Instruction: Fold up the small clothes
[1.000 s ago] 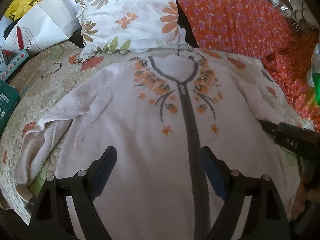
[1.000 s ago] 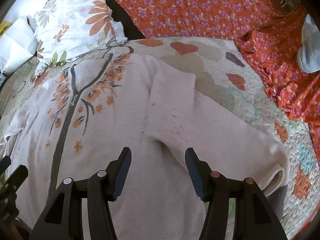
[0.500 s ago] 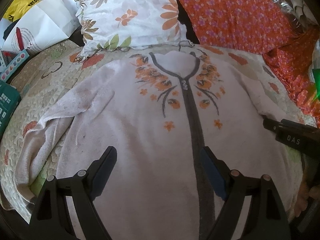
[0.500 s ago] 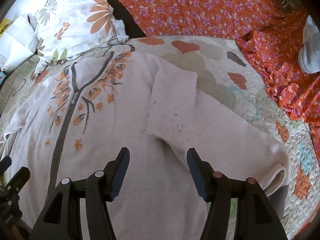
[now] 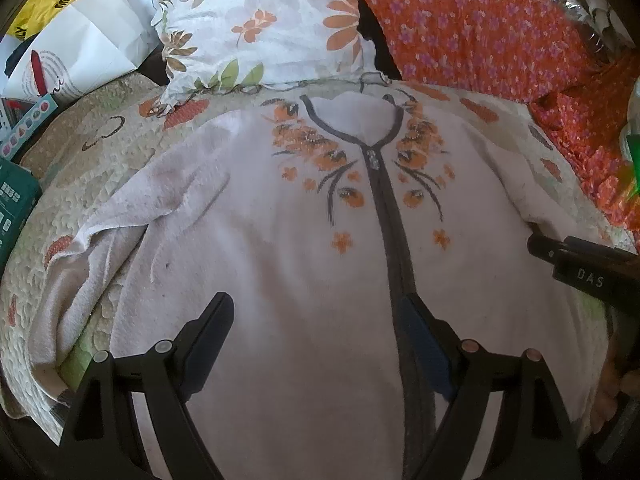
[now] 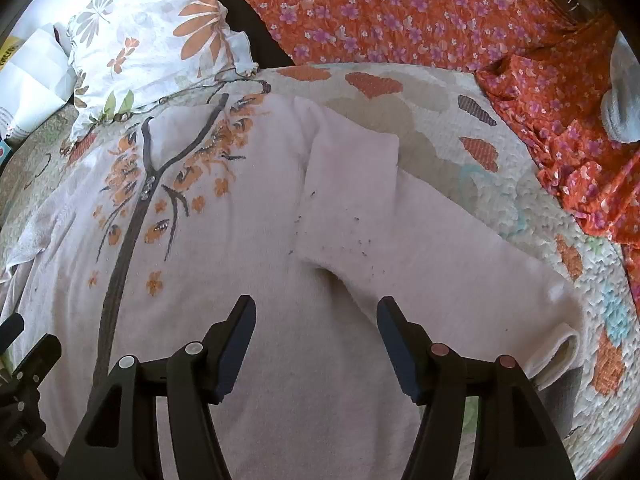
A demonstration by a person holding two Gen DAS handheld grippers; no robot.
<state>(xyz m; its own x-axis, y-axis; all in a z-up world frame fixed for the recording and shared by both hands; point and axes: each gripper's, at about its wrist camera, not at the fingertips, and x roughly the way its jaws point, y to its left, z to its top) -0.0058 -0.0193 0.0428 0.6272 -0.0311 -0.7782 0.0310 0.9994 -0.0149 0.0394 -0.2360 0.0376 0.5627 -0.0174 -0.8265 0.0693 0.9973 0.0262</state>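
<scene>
A pale pink zip-front garment (image 5: 280, 248) with orange flower print and a grey zipper lies flat, front up, on a quilted bedspread (image 5: 80, 152). It also shows in the right wrist view (image 6: 248, 216). Its right sleeve (image 6: 440, 256) stretches out to the right, the cuff near the bed edge. Its left sleeve (image 5: 80, 280) lies rumpled at the left. My left gripper (image 5: 316, 312) is open and empty above the lower chest. My right gripper (image 6: 316, 316) is open and empty above the right armpit; it also shows at the left wrist view's right edge (image 5: 580, 264).
A white floral pillow (image 5: 256, 24) and an orange floral pillow (image 5: 472, 28) lie behind the collar. Orange floral cloth (image 6: 568, 120) is piled at the right. A white paper bag (image 5: 76, 48) and a green box (image 5: 12, 208) stand at the left.
Both grippers have drawn back slightly toward the garment's hem; the garment appears a little farther away. Both stay open and the garment has not moved.
</scene>
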